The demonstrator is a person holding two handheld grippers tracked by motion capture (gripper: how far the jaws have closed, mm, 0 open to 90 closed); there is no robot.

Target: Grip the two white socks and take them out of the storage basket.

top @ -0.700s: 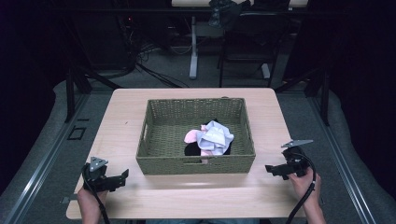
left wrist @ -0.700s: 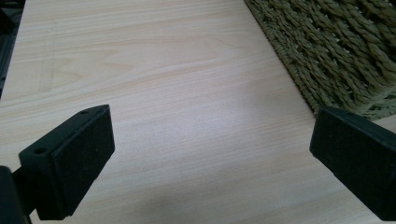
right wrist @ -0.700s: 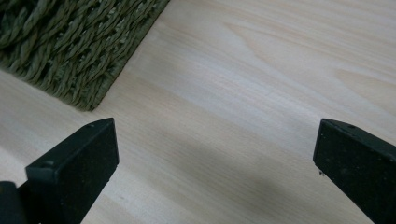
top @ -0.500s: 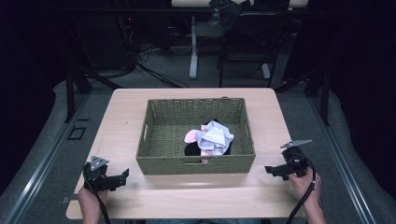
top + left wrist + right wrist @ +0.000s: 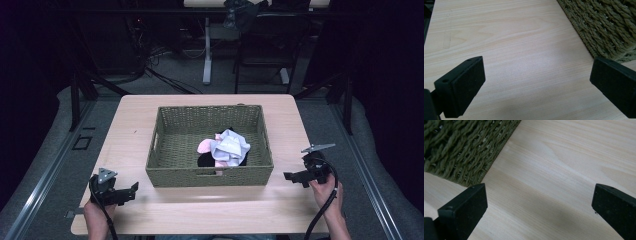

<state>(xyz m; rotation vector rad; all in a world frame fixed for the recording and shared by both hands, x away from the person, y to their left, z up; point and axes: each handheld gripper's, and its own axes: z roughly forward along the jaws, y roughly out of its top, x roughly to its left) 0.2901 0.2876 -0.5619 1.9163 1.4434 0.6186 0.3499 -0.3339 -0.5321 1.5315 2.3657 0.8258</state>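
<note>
Flanking the woven basket (image 5: pixel 210 172) on the surface (image 5: pixel 135 125) — left gripper (image 5: pixel 131 190) and right gripper (image 5: pixel 290 176), each hand-held low, pointing inward, fingers apart, holding nothing — crumpled cloths (image 5: pixel 227 147) inside.

We are looking at a lab or test room rather than a home. A pale wooden table (image 5: pixel 150 115) is standing on grey carpeted flooring (image 5: pixel 55 150) with metal rails (image 5: pixel 37 200) running along both sides. Behind it, black cables (image 5: pixel 150 70) are trailing across the floor around a white desk leg (image 5: pixel 207 55), and dark stands (image 5: pixel 82 85) are rising into an unlit, black background.
</note>
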